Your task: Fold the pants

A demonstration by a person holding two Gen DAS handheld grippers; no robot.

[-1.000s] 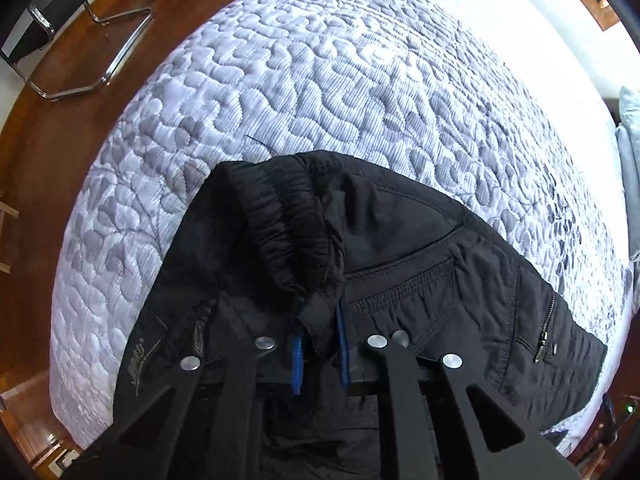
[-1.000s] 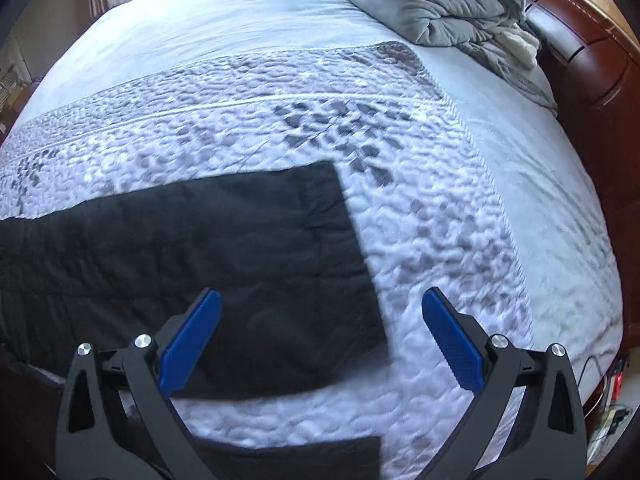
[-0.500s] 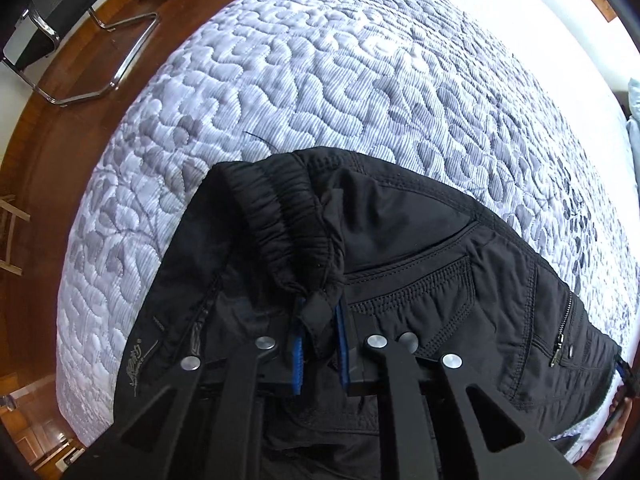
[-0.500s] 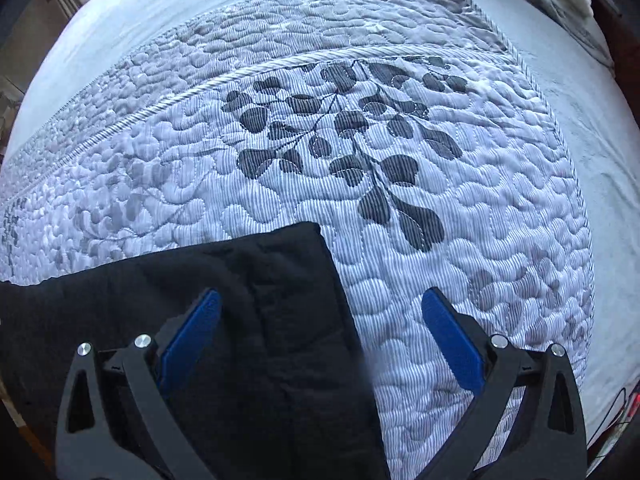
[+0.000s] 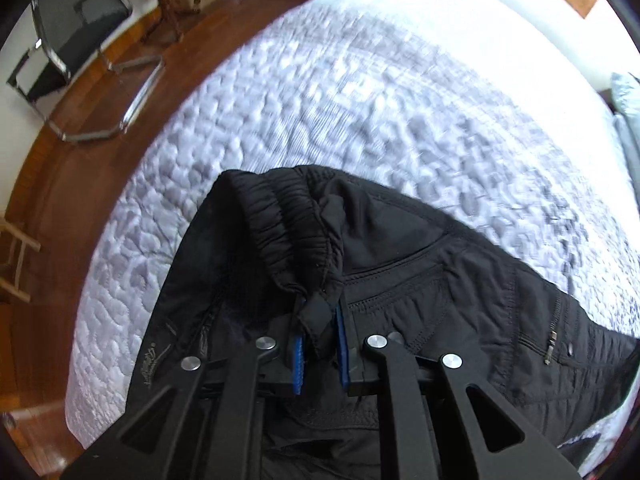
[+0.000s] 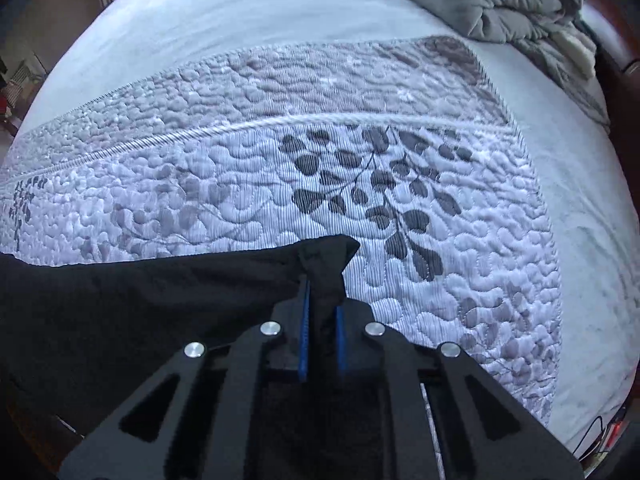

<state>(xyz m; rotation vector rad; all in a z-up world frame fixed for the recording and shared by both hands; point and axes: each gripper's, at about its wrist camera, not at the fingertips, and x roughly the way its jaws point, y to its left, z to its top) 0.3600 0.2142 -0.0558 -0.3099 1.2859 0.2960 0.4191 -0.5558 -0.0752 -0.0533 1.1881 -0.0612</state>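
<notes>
Black pants lie on a quilted grey-white bedspread. In the left wrist view my left gripper is shut on the bunched elastic waistband, and a back pocket and a zip show to the right. In the right wrist view my right gripper is shut on the corner of a pant leg's hem; the leg stretches away to the left. The blue pads press the cloth from both sides.
A rumpled grey duvet lies at the bed's far right by a dark wooden headboard. A chrome-framed chair and boxes stand on the wooden floor left of the bed. The bedspread has a leaf pattern.
My right gripper came down over the leg's hem corner and shut on it; it was wide open before. My left gripper stayed shut on the waistband and rose slightly.
</notes>
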